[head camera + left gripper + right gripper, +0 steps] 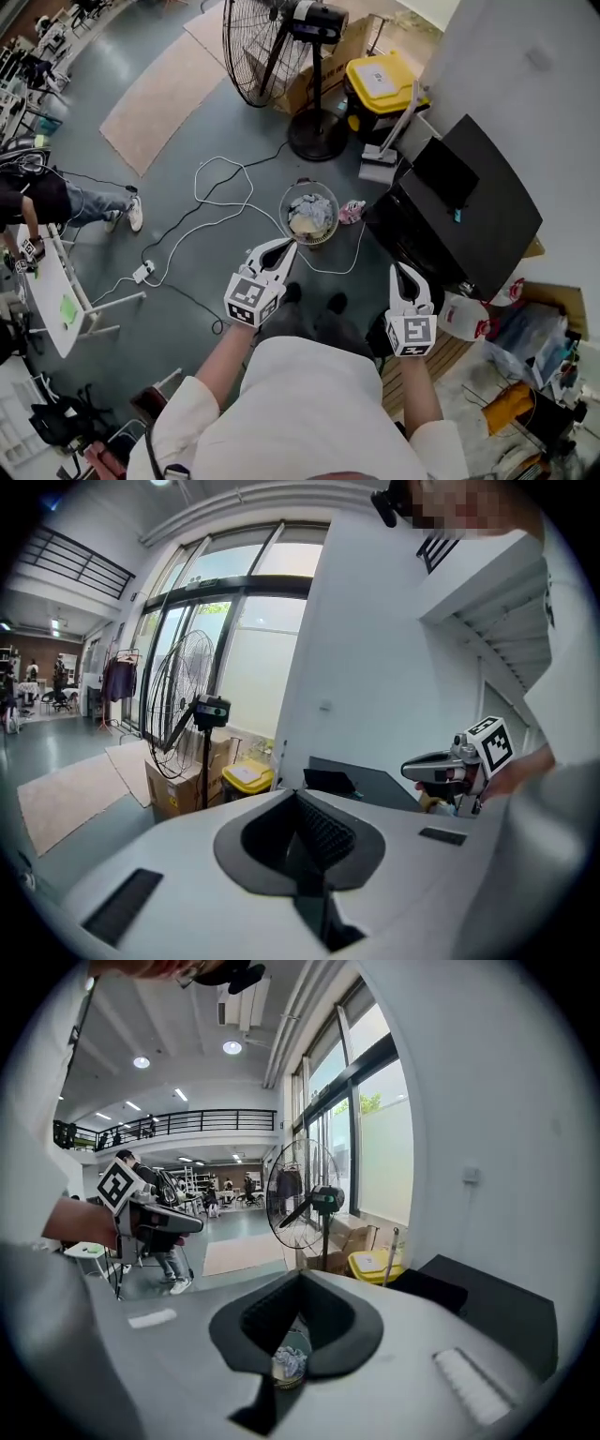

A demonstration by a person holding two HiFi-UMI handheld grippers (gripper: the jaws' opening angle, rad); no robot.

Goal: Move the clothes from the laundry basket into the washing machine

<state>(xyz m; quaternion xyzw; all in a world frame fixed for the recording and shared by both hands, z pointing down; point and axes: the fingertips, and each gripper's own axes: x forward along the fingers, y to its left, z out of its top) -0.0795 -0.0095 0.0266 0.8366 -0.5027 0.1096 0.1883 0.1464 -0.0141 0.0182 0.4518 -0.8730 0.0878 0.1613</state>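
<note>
Seemingly not begun: clothes (311, 216) lie in the laundry basket (283, 210) at twelve o'clock, washing machine (473, 202) at two, left claw (279, 247) and right claw (402, 271) both closed, empty.

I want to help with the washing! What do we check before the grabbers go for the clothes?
1. Basket has clothes: ok, a pile lies in it.
2. Grippers empty: ok, nothing sits between the jaws of the left gripper or the right gripper.
3. Jaws open for a grab: not ok, both are shut.
4. All clothes inside the basket: not ok, a pink cloth lies on the floor beside it.
5. Floor free of snags: not ok, a white cable loops close to the basket.
6. Washer open: cannot tell.
</note>
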